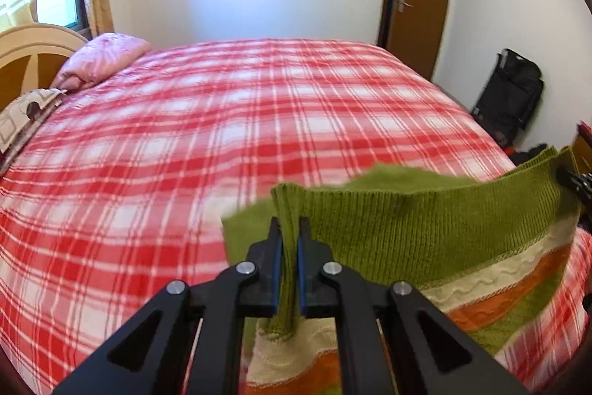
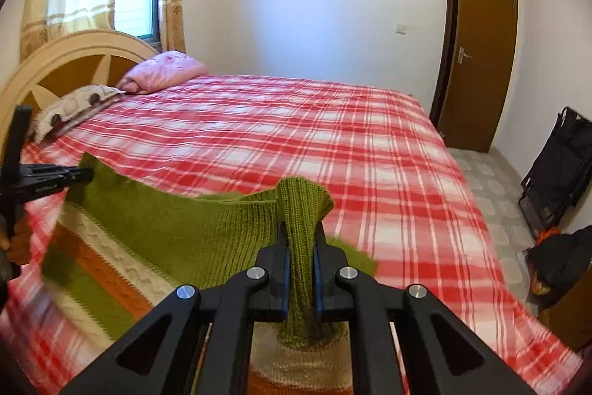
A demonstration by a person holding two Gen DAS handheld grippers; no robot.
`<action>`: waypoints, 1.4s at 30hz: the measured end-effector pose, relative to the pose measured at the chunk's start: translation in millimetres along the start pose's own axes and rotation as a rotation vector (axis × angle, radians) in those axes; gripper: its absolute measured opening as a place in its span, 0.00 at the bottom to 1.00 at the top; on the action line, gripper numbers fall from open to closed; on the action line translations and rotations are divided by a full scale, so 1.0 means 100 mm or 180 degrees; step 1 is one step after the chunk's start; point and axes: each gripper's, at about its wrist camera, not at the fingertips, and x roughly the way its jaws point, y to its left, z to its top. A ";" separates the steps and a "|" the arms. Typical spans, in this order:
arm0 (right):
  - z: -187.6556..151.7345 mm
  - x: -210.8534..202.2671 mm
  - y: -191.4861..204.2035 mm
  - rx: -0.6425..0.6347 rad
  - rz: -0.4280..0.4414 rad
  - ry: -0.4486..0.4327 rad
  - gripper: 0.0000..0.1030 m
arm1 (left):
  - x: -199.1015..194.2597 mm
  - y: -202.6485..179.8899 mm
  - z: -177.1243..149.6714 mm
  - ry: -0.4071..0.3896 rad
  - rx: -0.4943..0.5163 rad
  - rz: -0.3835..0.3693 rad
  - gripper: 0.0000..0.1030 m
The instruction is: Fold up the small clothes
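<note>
A small knitted sweater (image 1: pixel 425 228), green with cream and orange stripes, hangs stretched between both grippers above the bed. My left gripper (image 1: pixel 289 228) is shut on one corner of its green ribbed hem. My right gripper (image 2: pixel 301 236) is shut on the other hem corner; the sweater (image 2: pixel 177 228) spreads to its left. The right gripper's tip shows at the right edge of the left wrist view (image 1: pixel 577 184), and the left gripper shows at the left edge of the right wrist view (image 2: pixel 55 182). The sweater's lower part droops toward the red plaid bedspread (image 1: pixel 222 136).
The bed fills both views (image 2: pixel 370 154). A pink pillow (image 2: pixel 162 71) and a patterned pillow (image 2: pixel 74 106) lie by the headboard (image 2: pixel 74 58). A brown door (image 2: pixel 481 50) stands at the far right. Black bags (image 2: pixel 558 165) sit on the floor right of the bed.
</note>
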 end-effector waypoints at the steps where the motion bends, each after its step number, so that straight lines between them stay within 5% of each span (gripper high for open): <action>1: 0.02 0.16 0.00 -0.0022 -0.0076 -0.0001 0.09 | 0.12 -0.02 0.07 -0.0005 -0.0016 0.0048 0.07; 7: -0.19 1.09 -0.05 0.0091 -0.0358 0.0323 0.09 | 0.80 -0.11 0.20 0.0104 -0.0149 0.0313 0.07; 12: -0.54 1.53 -0.14 0.0218 -0.0431 0.0693 0.09 | 1.44 -0.15 -0.09 0.0372 -0.0083 0.0661 0.08; 17: -0.53 1.62 -0.09 0.0090 -0.0457 0.0809 0.20 | 1.47 -0.13 -0.15 0.0392 -0.0118 0.0748 0.19; 20: -0.50 1.67 -0.12 0.0128 -0.0499 0.0908 0.32 | 1.53 -0.13 -0.14 0.0465 -0.0137 0.0860 0.38; 23: -0.43 1.34 -0.29 0.0502 -0.0451 0.0639 0.32 | 1.52 -0.01 -0.11 0.0544 -0.0300 0.0917 0.56; 26: -0.47 0.67 -0.34 0.0736 -0.0740 0.0113 0.34 | 1.31 0.10 -0.11 0.0628 -0.0361 0.0780 0.57; 35: -1.19 -0.03 0.40 0.0392 -0.0205 0.0406 0.34 | 0.37 -0.20 -0.80 0.0489 -0.0084 0.0643 0.64; 42: -1.62 0.08 0.45 0.0657 -0.0109 0.0595 0.35 | 0.36 -0.39 -1.21 0.0659 -0.0172 0.0724 0.64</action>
